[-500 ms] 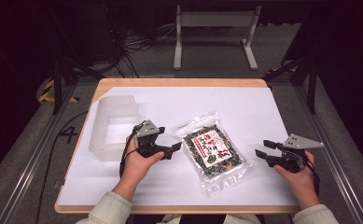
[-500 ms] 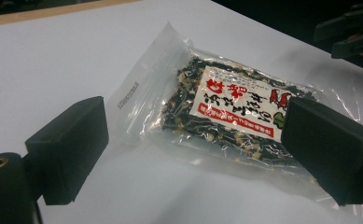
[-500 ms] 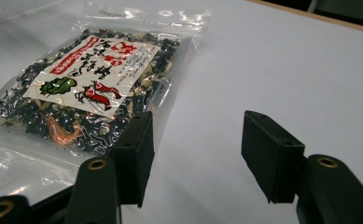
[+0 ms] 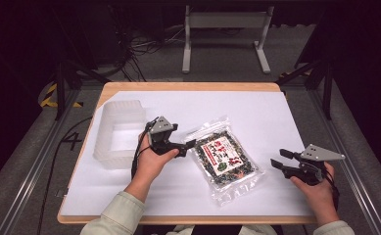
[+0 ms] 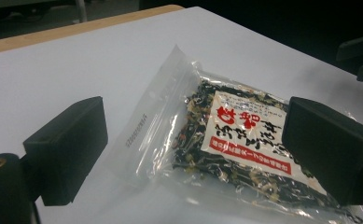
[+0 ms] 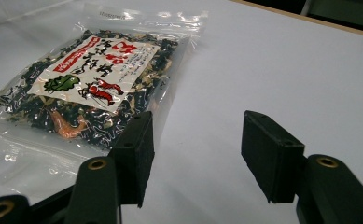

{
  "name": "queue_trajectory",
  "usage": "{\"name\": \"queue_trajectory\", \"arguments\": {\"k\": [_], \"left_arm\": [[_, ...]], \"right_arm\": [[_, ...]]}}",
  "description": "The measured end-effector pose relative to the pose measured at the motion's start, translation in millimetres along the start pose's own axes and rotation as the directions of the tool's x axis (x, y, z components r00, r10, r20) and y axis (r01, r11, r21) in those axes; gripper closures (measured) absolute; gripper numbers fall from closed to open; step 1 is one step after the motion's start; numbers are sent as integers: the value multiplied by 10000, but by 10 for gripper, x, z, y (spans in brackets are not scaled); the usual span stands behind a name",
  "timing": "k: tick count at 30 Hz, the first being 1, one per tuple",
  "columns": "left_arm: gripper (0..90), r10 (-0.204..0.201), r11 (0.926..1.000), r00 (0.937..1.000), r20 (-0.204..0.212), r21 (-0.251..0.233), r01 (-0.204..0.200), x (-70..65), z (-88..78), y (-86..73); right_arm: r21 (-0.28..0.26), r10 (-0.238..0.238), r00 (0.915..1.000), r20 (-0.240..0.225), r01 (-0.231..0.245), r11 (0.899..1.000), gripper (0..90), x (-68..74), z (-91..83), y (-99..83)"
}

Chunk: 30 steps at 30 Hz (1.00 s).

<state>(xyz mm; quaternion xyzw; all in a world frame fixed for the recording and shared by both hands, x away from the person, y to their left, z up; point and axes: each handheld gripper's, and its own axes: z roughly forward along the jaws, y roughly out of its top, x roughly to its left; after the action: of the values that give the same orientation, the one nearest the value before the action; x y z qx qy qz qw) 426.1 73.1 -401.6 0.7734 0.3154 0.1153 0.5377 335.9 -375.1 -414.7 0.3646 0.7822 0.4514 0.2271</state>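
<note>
A: Since half a second ago, little has changed on the desk (image 4: 276,105): the packet (image 4: 221,159) lies in the same spot, slightly toward the near edge from the middle, turned on a diagonal. Both hands have kept their places.

B: And the left claw (image 4: 187,148)?

A: It sits just beside the packet's left corner, tips at the clear seal, as before. In the left gripper view its jaws stand wide apart, with the packet (image 5: 235,140) lying flat beyond them and nothing pressed between the pads.

B: The right claw (image 4: 279,159)?

A: Open as well, hovering near the desk's right edge, well apart from the packet's right corner. In the right gripper view the packet (image 6: 86,88) lies ahead and to the left of the jaws, with bare white desk between them.

B: Anything else on the desk?

A: A clear tub (image 4: 119,133) at the left edge, behind the left hand.
</note>
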Motion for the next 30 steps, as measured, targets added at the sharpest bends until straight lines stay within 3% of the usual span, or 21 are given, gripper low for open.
{"name": "queue_trajectory", "arguments": {"k": [1,10,19,26,27,30], "left_arm": [[79,-164,9998,9999,39,-132,164,16,51,2],[87,-229,9997,9997,72,-58,230,96,312,36],[87,-484,9977,9986,-202,461,493,235,463,-68],[92,-904,9880,9951,-400,1219,946,300,543,-136],[92,-1019,9832,9934,-528,1467,1086,315,557,-154],[93,-1003,9801,9929,-639,1657,1096,324,566,-163]], "right_arm": [[2,10,10000,17,-10,10000,444,2,-8,-7],[74,84,9997,212,-85,9999,435,27,-104,-78],[93,162,9992,364,-166,9998,431,34,-179,-126],[159,76,9995,315,-81,9998,425,64,-191,-134],[174,50,9996,295,-55,9998,423,72,-188,-133],[207,10,9997,262,-15,9998,421,81,-179,-131]]}}
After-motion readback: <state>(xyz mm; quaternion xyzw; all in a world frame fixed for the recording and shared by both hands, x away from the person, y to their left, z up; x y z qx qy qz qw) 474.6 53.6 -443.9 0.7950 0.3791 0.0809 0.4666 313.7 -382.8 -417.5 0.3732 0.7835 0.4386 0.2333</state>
